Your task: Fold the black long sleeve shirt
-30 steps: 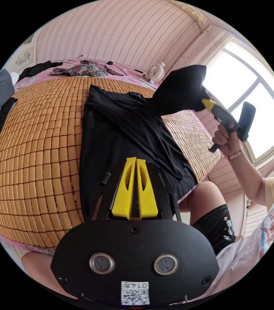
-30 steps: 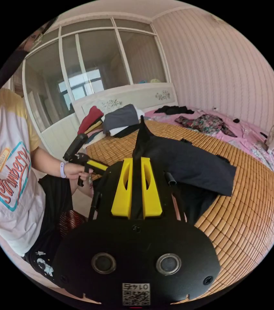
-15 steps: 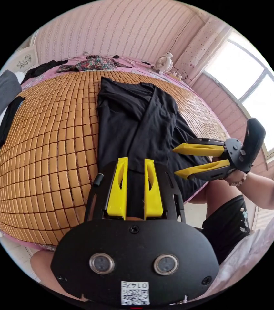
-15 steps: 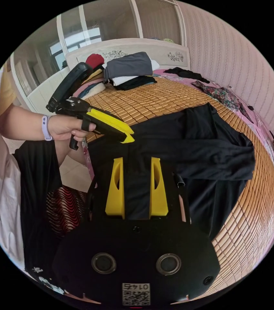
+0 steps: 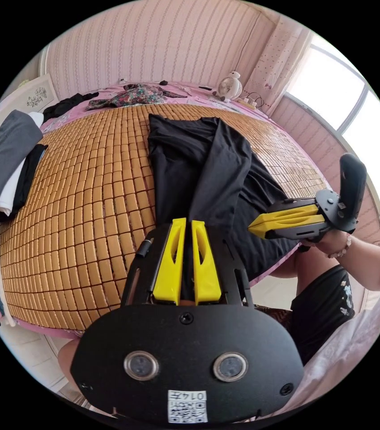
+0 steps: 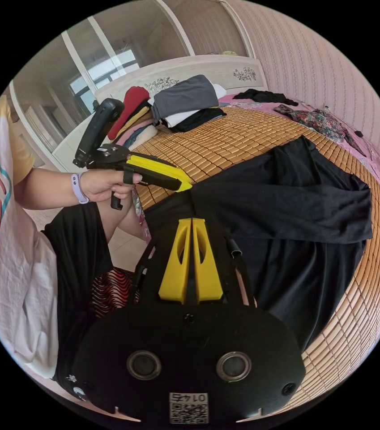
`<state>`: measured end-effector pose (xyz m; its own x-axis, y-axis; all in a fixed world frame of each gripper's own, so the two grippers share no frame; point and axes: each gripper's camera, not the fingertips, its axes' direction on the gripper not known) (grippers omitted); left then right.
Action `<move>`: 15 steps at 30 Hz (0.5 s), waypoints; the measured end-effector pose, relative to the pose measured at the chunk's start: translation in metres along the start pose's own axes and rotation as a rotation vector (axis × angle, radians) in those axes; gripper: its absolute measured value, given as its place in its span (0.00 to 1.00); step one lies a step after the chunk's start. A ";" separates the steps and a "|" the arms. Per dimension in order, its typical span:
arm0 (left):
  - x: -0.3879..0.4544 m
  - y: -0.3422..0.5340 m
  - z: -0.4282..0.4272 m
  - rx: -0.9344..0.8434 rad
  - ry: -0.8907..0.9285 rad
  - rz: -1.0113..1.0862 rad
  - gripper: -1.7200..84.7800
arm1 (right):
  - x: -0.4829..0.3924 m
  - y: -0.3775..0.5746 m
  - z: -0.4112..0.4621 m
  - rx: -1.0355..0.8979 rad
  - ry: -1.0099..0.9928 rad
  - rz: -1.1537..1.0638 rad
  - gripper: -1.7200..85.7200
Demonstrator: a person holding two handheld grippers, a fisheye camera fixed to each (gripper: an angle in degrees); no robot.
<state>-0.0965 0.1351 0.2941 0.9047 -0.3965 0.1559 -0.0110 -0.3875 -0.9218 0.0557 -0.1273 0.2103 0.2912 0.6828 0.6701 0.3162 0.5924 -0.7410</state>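
Observation:
The black long sleeve shirt (image 5: 185, 156) lies flat on the woven bamboo mat (image 5: 87, 201) of a bed, its hem at the near edge. One sleeve (image 5: 221, 179) is folded lengthwise over the body. My left gripper (image 5: 185, 222) is shut at the hem, with black cloth in the thin gap between its yellow jaws. In the right gripper view, the left gripper (image 6: 185, 186) has its tip at a corner of the shirt (image 6: 297, 210). My right gripper (image 6: 193, 221) is shut at the hem too. In the left gripper view, the right gripper (image 5: 251, 224) reaches in over the shirt's edge.
A pile of folded clothes (image 6: 181, 96) sits at the headboard end. A floral garment (image 5: 131, 94) and a dark one lie on the pink sheet at the far side. A small white fan (image 5: 230, 86) stands near the window. The person stands against the bed's near edge.
A second ago the right gripper held the sleeve up; it then laid it across the body. Both grippers opened half a second ago and have now shut at the hem.

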 end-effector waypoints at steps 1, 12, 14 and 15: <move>-0.007 0.002 0.008 -0.048 -0.013 -0.015 0.09 | 0.001 0.001 0.000 0.001 -0.004 -0.006 0.05; -0.107 -0.085 0.005 0.124 0.158 -0.116 0.12 | 0.176 -0.021 -0.071 0.084 0.434 0.168 0.11; -0.121 -0.131 0.021 0.181 0.127 -0.084 0.12 | 0.218 -0.033 -0.072 0.053 0.513 0.214 0.12; -0.124 -0.143 0.027 0.188 0.113 -0.083 0.12 | 0.246 -0.042 -0.070 0.014 0.551 0.245 0.12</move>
<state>-0.1960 0.2620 0.3966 0.8458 -0.4645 0.2624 0.1501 -0.2648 -0.9525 0.1773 -0.0148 0.4094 0.7800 0.4803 0.4011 0.1704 0.4537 -0.8747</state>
